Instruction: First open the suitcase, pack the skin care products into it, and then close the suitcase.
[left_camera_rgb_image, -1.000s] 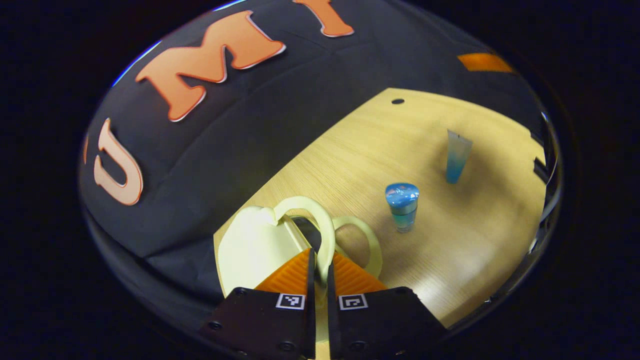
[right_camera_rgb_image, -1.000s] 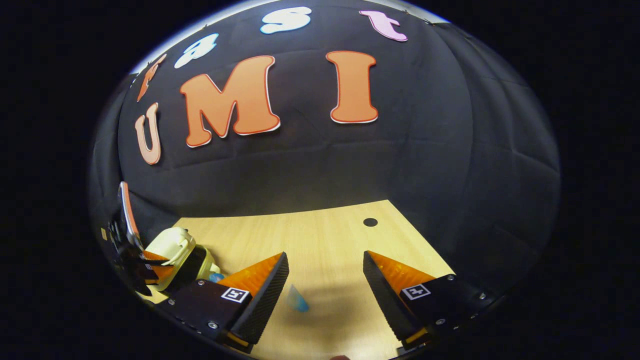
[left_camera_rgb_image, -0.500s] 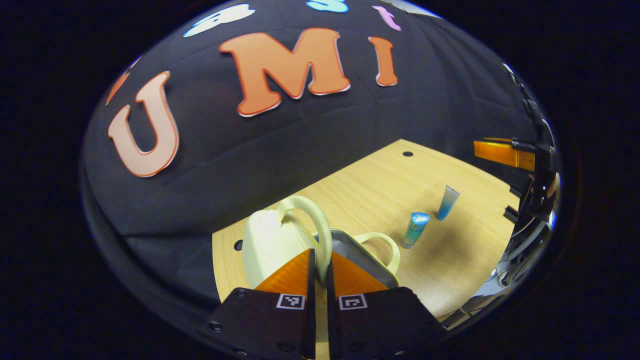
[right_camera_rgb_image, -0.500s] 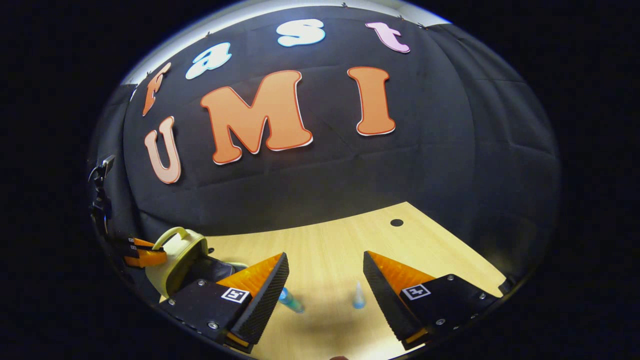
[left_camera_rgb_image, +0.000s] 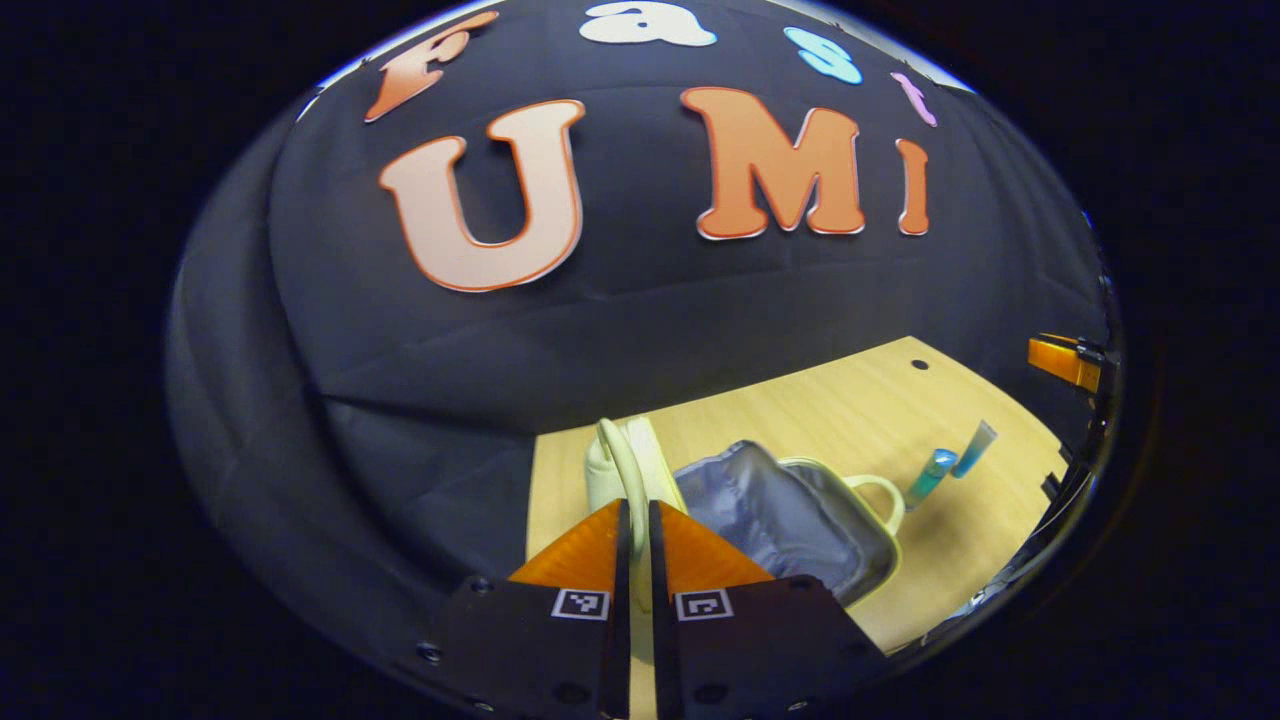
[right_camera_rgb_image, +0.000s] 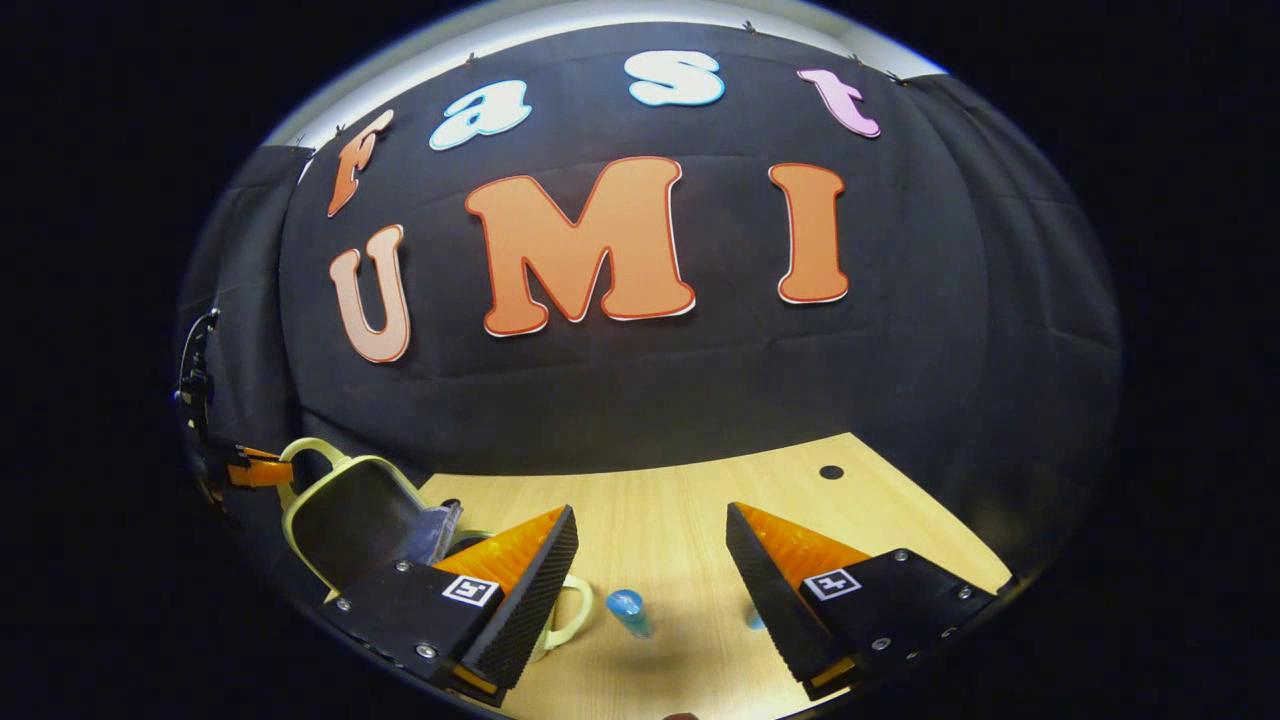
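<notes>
Left gripper view: suitcase (lid upright)

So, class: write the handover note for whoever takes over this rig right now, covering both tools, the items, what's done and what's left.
Left tool: shut on the lid handle, holding the suitcase lid raised.
Right tool: open, empty, hovering above the table near the products.
Suitcase: open, grey lining showing, nothing visible inside.
Bottle and tube: both on the table beside the suitcase, unpacked.
Done: opening.
Left: pack the bottle and tube, then close the lid.
</notes>
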